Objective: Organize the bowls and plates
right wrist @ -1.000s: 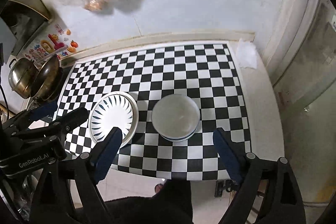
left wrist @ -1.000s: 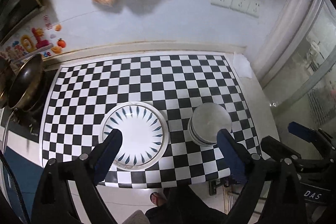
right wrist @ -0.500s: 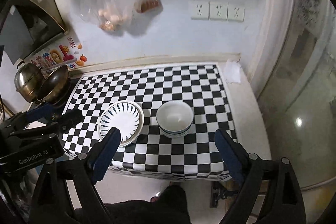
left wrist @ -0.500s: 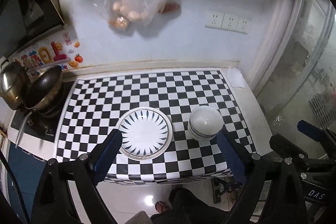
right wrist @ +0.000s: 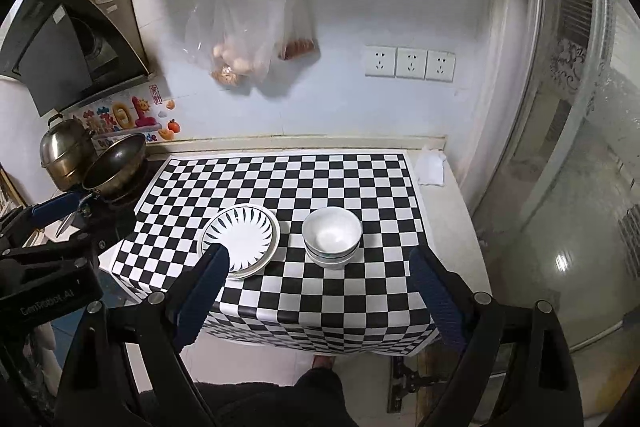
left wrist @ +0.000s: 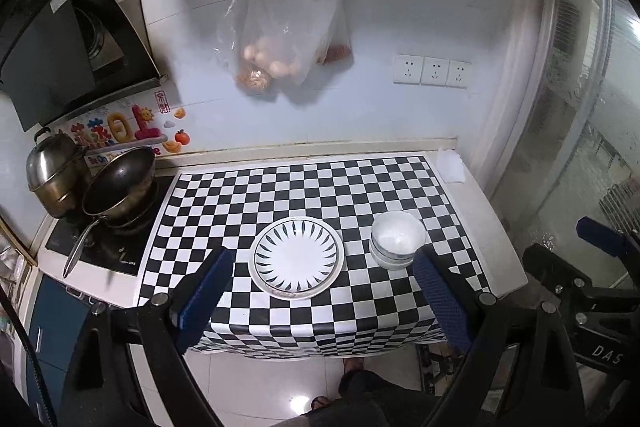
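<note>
pots: steel pot (left wrist: 54,173) and dark wok (left wrist: 120,183) sitting left of checkered cloth (left wrist: 304,183) | left gripper (left wrist: 320,279): hanging spread wide, nothing between fingers | plates (left wrist: 297,258): stack lying on cloth near front edge | bowls (left wrist: 397,239): nested stack sitting just right of plates, apart | right gripper (right wrist: 318,267): hanging spread, empty

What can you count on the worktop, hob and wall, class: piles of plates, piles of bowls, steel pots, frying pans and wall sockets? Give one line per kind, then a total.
plate pile: 1
bowl pile: 1
steel pot: 1
frying pan: 1
wall sockets: 3
Total: 7
</note>
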Demonstrator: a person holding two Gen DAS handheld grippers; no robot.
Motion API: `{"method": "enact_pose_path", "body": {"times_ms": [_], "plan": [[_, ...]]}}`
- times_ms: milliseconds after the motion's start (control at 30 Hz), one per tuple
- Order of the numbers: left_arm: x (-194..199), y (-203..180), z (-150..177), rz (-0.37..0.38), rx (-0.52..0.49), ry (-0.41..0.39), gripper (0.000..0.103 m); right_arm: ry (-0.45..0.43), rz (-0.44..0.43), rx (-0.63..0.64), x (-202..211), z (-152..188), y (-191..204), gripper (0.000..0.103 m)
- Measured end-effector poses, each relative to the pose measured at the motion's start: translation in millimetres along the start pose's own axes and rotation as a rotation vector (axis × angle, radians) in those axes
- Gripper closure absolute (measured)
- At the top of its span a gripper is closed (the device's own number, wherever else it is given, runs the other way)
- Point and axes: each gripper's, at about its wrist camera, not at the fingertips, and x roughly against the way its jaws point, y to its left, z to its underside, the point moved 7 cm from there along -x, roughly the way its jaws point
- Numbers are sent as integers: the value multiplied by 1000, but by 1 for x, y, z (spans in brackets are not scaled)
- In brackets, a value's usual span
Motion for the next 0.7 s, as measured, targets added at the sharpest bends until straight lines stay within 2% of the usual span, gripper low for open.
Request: {"method": "enact_pose_path", "body": {"times_ms": [367,700], "plan": [[12,2,19,-4,5,24,11,-33,-19,10,26,8,6,9],[13,8,31,0,27,47,11,-17,-23,0,24,18,5,9]]}}
